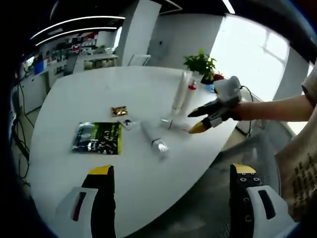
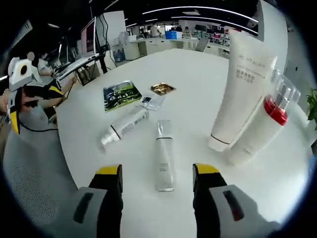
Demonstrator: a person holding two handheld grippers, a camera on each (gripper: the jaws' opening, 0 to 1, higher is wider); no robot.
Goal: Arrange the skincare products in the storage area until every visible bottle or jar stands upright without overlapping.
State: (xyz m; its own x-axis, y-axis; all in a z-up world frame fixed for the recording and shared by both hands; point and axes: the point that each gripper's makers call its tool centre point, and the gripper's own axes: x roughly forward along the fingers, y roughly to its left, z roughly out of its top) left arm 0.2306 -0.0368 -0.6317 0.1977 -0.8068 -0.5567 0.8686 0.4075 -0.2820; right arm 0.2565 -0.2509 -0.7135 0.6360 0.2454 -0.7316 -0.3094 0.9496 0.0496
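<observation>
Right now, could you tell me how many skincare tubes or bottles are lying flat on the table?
2: one tube lies just ahead of the right gripper, and another tube lies angled to its left, near the sachets.

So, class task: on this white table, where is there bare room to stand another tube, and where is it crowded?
Free: the wide tabletop behind the gold sachet, and the patch between the lying tube and the upright white tube. Crowded: around the green packet, sachet and second lying tube, and beside the red-collared bottle, which touches the upright tube.

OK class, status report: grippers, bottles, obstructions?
Right hand-held gripper open over lying tube. Second tube down. Two bottles upright. Nothing blocking.
</observation>
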